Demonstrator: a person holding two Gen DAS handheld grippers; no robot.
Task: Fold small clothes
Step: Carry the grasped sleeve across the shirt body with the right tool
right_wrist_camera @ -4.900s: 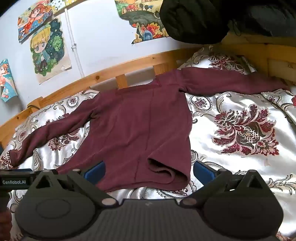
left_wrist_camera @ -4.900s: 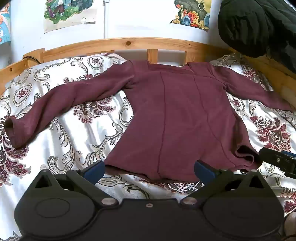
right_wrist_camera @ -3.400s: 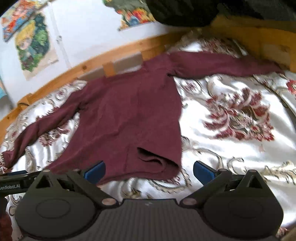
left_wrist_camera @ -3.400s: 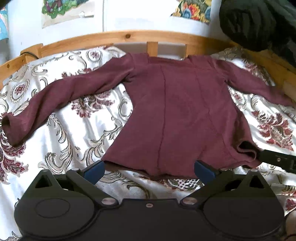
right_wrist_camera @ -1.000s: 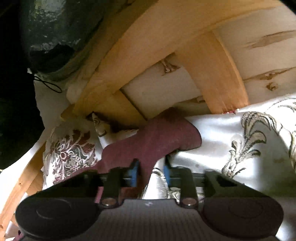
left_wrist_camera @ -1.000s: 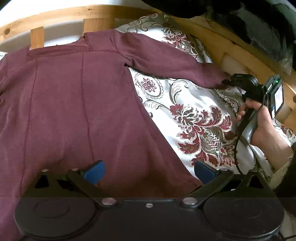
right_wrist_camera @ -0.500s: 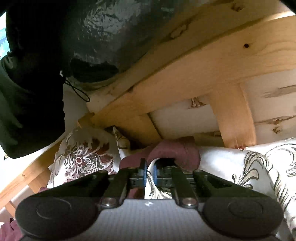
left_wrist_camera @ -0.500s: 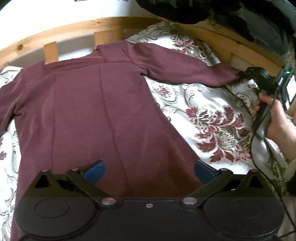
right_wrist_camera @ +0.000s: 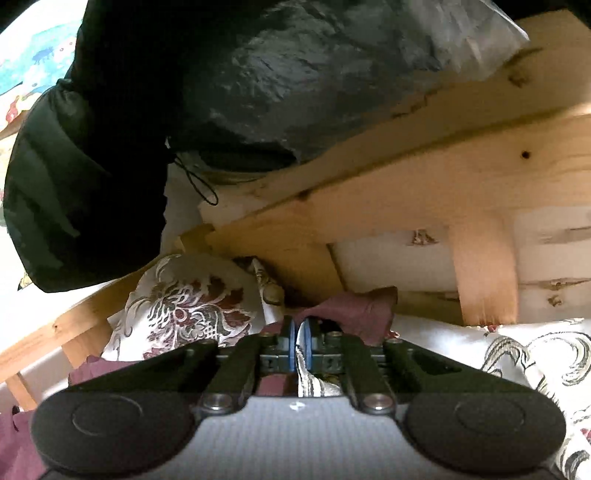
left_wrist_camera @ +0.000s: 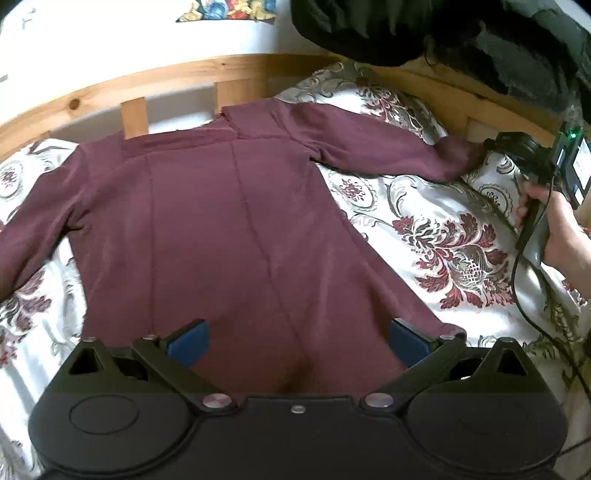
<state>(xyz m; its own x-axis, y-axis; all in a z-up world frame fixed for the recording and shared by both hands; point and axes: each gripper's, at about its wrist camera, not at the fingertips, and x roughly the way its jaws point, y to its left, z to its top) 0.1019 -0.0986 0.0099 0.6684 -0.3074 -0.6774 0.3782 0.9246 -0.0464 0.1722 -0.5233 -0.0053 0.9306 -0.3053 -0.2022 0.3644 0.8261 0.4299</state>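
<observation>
Bed (left_wrist_camera: 436,243) seen first, covered in a white satin sheet with dark red flower prints and bounded by a pale wooden frame (left_wrist_camera: 173,79). Above the frame, at the far right corner, a heap of dark bedding (left_wrist_camera: 443,29), also filling the top of the right wrist view.

Spread flat on the bed, a maroon long-sleeved top (left_wrist_camera: 221,221), neckline toward the frame, hem nearest the left camera. One sleeve stretched out to the left edge of the picture, the other (left_wrist_camera: 369,147) stretched right, its cuff reaching the bed's far right corner, just beside the frame.

Left tool (left_wrist_camera: 297,338) hovered low over the hem with its blue pads wide apart, nothing between them.

Right tool (right_wrist_camera: 300,339) sat at that right cuff, fingers pressed nearly together, pinching maroon cloth (right_wrist_camera: 354,306) and, it seemed, a sliver of white sheet between the pads. Bunched cuff rose just past the fingertips, against the wooden frame.

In the left view, right hand (left_wrist_camera: 554,221) wrapped around the tool's handle, a black cable trailing down across the sheet.
</observation>
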